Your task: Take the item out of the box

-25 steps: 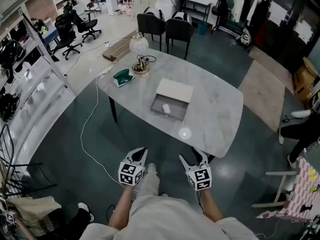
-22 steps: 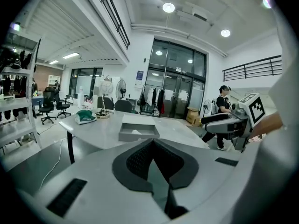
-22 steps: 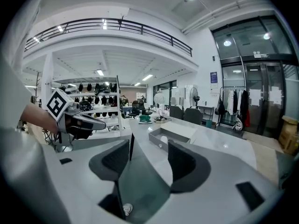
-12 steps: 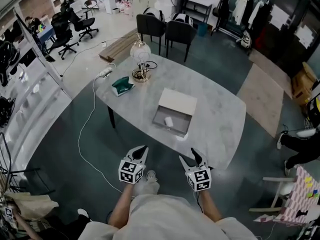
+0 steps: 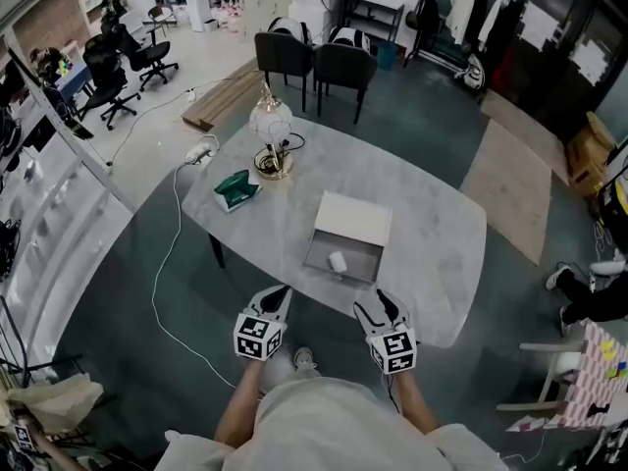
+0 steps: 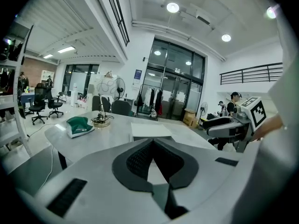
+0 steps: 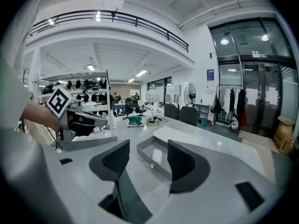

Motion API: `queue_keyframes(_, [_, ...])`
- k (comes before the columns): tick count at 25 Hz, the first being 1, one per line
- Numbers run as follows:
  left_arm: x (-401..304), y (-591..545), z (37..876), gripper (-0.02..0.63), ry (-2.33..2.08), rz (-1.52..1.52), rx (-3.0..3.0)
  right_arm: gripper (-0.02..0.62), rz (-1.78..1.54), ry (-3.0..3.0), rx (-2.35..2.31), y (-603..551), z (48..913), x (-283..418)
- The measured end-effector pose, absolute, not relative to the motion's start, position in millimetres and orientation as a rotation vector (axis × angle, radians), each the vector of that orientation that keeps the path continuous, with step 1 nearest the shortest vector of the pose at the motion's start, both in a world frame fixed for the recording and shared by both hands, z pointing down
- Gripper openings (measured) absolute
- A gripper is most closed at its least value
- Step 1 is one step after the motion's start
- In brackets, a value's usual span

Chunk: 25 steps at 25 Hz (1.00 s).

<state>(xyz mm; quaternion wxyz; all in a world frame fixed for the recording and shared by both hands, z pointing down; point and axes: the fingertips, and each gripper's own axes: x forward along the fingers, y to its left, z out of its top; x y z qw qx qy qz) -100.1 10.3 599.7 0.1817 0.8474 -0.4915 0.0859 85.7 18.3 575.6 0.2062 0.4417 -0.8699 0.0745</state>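
A flat white box (image 5: pixel 351 219) lies on the marble table (image 5: pixel 432 224) with its grey drawer (image 5: pixel 339 261) pulled out toward me. A small white item (image 5: pixel 338 261) lies inside the drawer. Both grippers hover in the air just short of the table's near edge. My left gripper (image 5: pixel 278 294) has its jaws touching at the tips and holds nothing. My right gripper (image 5: pixel 377 304) is open and empty. In the right gripper view the drawer (image 7: pixel 152 161) and the white item (image 7: pixel 157 157) show between the jaws of the right gripper (image 7: pixel 148 146). The left gripper (image 6: pixel 152 141) points at the box (image 6: pixel 149 130).
A glass table lamp (image 5: pixel 269 126) and a green object (image 5: pixel 236 189) stand at the table's far left. Two dark chairs (image 5: pixel 314 55) sit behind the table. A white cable (image 5: pixel 167 263) runs over the floor at left. A person's legs (image 5: pixel 589 292) show at the right edge.
The table and box have drawn closer to me and to both grippers. The grippers keep the same pose, left shut and right open.
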Motion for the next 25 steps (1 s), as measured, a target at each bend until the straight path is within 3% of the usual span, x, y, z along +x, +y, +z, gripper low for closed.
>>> queue_keyframes(25, [-102.6,-54.9,622.2,0.014,-1.240,0.283,2.424,0.253,0.255,-2.334,1.285,-31.8,597.5,75.1])
